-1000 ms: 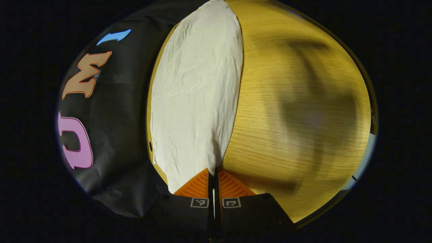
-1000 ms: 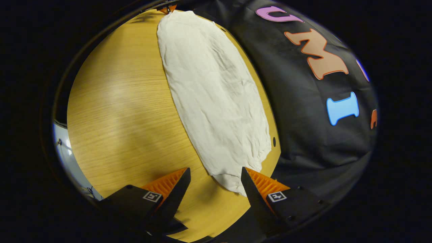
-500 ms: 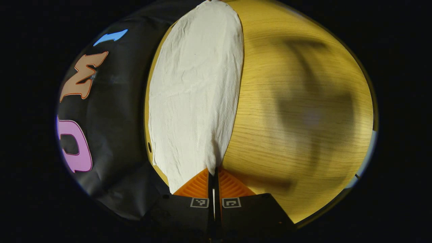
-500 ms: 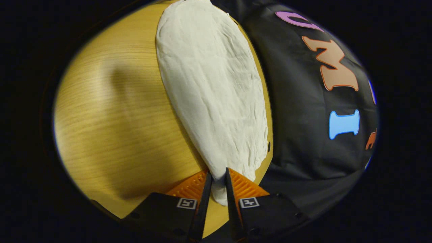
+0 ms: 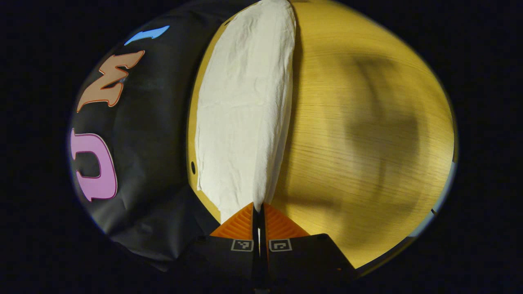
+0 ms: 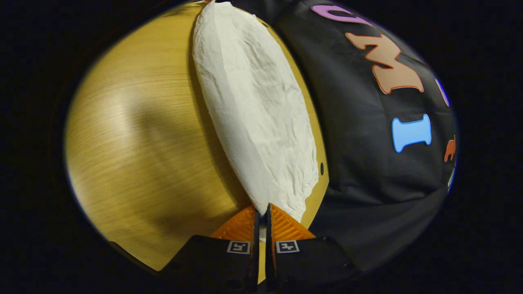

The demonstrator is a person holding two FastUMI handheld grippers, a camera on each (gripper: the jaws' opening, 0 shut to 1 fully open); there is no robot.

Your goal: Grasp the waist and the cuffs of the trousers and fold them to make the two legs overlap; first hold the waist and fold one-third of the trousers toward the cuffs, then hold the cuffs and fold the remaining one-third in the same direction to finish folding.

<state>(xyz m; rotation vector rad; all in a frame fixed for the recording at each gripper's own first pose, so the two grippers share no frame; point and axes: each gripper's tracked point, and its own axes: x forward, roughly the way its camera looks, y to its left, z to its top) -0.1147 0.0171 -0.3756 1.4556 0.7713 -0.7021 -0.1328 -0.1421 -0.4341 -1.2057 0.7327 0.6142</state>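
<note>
Right hand-held gripper has clamped onto the trousers; left hand-held gripper grips the other end. Near edge lifts off the surface (legs-overlap fold beginning). Next: carry both ends across together.

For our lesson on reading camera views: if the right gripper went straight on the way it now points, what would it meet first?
The right gripper is already shut on the trousers, whose cloth stretches away straight ahead, so it would likely push into that cloth first. The wooden table lies underneath; depth is unclear.
</note>
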